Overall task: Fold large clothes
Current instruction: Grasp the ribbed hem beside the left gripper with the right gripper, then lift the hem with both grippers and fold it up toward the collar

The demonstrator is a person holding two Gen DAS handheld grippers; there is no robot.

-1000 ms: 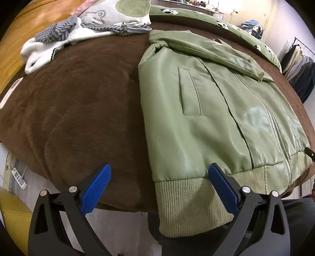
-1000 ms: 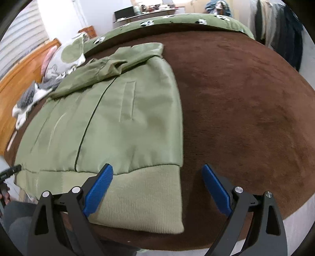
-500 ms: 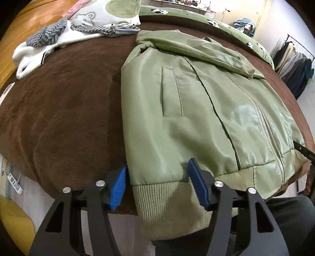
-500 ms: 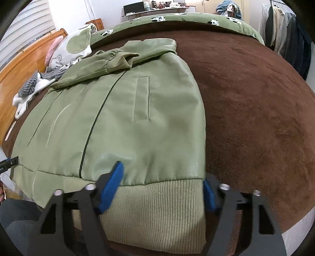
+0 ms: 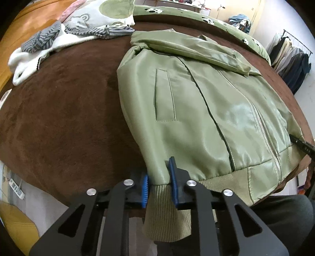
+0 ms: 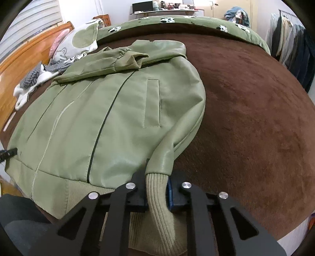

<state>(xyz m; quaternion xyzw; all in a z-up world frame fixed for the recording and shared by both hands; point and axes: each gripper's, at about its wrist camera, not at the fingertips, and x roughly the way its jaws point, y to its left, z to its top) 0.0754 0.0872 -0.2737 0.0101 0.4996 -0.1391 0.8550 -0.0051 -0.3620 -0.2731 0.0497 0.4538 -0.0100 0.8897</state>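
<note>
Left gripper (image 5: 158,183) level at bed edge, clenched on green jacket (image 5: 206,110) hem corner, right gripper (image 6: 157,189) likewise pinching the opposite ribbed corner, brown blanket (image 6: 256,118) beyond.

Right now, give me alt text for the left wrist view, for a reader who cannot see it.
The left gripper is shut on the ribbed hem corner of a green jacket lying zipped, front up, on a brown blanket. Striped and white clothes and a pillow lie beyond it.
</note>
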